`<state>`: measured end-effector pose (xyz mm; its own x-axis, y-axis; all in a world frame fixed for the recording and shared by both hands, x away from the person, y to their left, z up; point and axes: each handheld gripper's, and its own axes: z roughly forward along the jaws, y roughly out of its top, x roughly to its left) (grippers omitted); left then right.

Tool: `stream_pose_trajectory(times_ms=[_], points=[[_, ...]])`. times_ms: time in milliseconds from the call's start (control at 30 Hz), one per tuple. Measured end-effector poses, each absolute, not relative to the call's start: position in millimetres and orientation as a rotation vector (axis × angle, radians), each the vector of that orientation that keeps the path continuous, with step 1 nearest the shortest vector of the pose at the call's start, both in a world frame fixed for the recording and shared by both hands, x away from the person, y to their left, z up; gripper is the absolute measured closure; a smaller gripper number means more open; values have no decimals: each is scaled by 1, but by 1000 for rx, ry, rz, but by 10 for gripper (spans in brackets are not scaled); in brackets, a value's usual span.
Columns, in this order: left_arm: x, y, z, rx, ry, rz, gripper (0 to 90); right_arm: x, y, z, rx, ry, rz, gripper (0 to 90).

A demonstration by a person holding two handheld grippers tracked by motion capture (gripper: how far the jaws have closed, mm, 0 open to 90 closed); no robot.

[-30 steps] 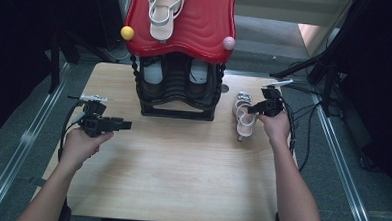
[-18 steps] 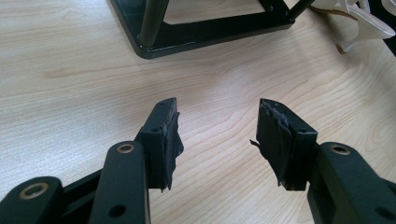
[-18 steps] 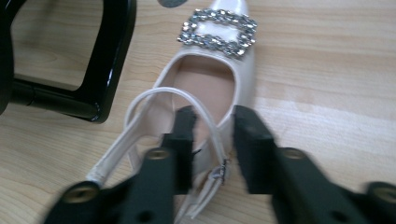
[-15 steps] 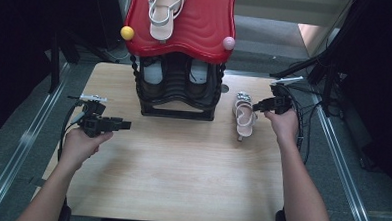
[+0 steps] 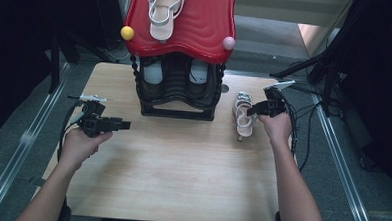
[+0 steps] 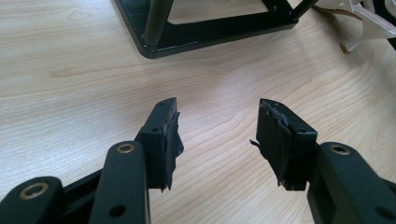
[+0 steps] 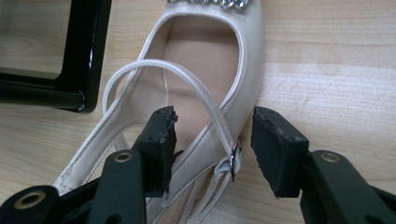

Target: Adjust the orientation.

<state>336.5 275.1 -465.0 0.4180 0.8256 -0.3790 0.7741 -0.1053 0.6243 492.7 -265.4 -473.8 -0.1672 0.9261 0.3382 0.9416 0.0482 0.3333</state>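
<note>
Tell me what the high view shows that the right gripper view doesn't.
High view alone: the red wavy-topped shoe rack with a second cream sandal on top, and the left gripper held over the table. Right gripper view alone: the silver strap buckle between the right gripper's open jaws, which have just been opening. Both: the cream strappy sandal on the light wooden table.

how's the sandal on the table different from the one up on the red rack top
The sandal on the table lies flat on the wood beside the black rack base, between the open jaws of the right hand-held gripper. The sandal on the red top rests raised on the sloping red surface, away from both hand-held grippers. Both are pale and strappy.
</note>
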Motion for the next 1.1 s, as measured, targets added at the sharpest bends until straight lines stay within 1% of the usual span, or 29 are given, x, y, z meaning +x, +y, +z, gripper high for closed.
stream_pose_trajectory(times_ms=[67,233,400,500,533,567,667,967,1033,1100], points=[[337,275,-465,1885,1364,85,493,492,-264,-475,-2008,-2271,-737,499],[336,274,-465,1886,1362,86,493,496,-257,-479,-2003,-2257,-683,513],[336,274,-465,1889,1364,93,494,500,-256,-479,-2033,-2224,-642,573],[336,275,-465,1890,1362,96,494,501,-258,-479,-2062,-2193,-634,656],[336,275,-465,1888,1362,97,494,501,-260,-480,-2063,-2193,-628,701],[336,275,-465,1888,1362,98,494,501,-261,-480,-2075,-2197,-618,769],[336,275,-465,1890,1363,95,494,501,-264,-481,-2088,-2180,-628,804],[337,274,-465,1891,1364,100,496,501,-267,-482,-2076,-2187,-633,829],[337,274,-465,1890,1364,100,496,502,-268,-482,-2074,-2177,-635,826],[337,274,-465,1892,1364,101,497,502,-268,-482,-2071,-2174,-626,804]])
